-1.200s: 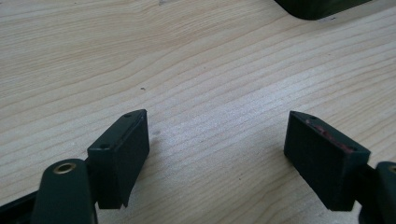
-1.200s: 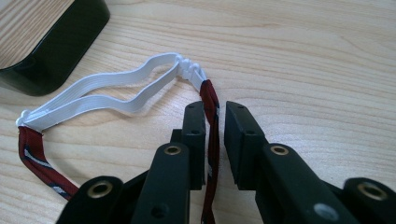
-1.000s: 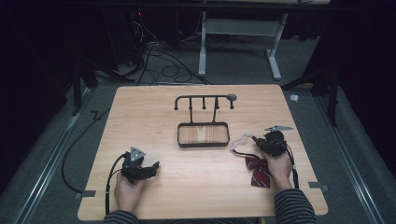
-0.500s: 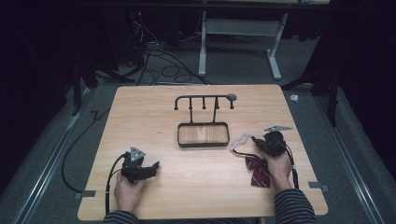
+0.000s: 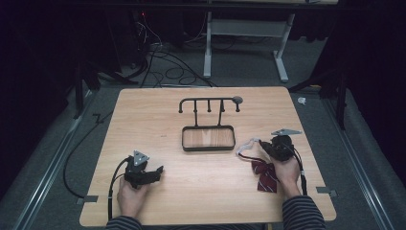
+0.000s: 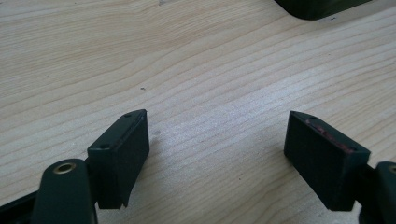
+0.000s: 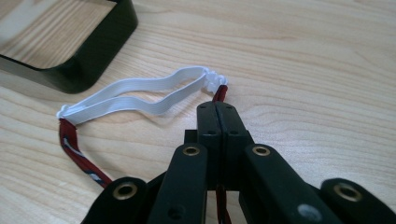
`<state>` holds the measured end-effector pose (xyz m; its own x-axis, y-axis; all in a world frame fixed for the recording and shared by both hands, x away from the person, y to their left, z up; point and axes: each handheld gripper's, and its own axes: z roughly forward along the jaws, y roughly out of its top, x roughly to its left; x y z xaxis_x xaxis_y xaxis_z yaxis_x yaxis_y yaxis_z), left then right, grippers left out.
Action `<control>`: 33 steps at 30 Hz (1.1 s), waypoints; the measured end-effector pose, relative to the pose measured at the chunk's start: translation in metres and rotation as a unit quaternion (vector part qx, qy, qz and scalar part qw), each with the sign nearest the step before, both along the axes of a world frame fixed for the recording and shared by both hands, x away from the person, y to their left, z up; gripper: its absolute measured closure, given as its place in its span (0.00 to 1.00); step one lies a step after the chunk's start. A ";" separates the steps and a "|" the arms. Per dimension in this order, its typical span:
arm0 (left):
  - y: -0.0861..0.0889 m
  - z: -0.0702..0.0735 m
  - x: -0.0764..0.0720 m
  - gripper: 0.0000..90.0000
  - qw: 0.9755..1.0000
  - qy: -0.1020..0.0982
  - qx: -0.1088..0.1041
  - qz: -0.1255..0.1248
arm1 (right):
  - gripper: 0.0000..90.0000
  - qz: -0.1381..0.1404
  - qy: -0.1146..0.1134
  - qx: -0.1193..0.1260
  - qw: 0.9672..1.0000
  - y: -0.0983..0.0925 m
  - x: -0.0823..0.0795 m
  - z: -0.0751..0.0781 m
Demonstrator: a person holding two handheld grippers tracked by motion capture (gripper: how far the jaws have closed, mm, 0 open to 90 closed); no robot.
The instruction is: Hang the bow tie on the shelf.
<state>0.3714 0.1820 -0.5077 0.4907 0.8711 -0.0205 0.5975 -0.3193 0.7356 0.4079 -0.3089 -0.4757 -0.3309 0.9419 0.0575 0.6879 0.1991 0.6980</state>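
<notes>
Right gripper point(image 7: 215, 109) first: its two black fingers point(image 7: 207, 126) are pressed tight together, having just been closing, and they are clenched on the dark red strap of the dark red striped fabric bow tie point(image 5: 265, 175). In the right gripper view the red strap runs out from the fingertips to a small white clasp, and the bow tie's white elastic loop point(image 7: 140, 93) lies flat on the wood just beyond, curling away to the left. Back from the fingers, the bow itself lies on the bench point(image 5: 201, 191) under the right hand point(image 5: 288, 173), near the bench's near right corner. The right gripper point(image 5: 261, 146) points toward the middle of the bench.

Just past the elastic loop comes the black metal rack with a shallow wooden-floored tray and a row of hooks point(image 5: 208, 125), standing at the middle of the bench, its tray wall point(image 7: 88, 60) close to the loop but not touching it.

Over to the left gripper point(image 6: 219, 144): its fingers point(image 6: 123, 154) stand wide apart, released, with bare wood grain between them. It rests low over the bench near the near left corner, held in the left hand point(image 5: 131, 196), well apart from the bow tie and the rack. The left gripper point(image 5: 155, 171) aims toward the right, its cable trailing off the near edge.
</notes>
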 end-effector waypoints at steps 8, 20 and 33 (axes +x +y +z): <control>0.000 0.000 0.000 0.25 1.000 0.000 0.000 0.000 | 1.00 0.015 -0.024 -0.007 1.000 0.004 -0.011 0.012; 0.000 0.000 0.000 0.25 1.000 0.000 0.000 0.000 | 1.00 0.040 -0.076 -0.007 0.996 0.012 -0.030 0.045; 0.000 0.000 0.000 0.25 1.000 0.000 0.000 0.000 | 1.00 0.080 -0.116 -0.016 0.990 0.029 -0.042 0.076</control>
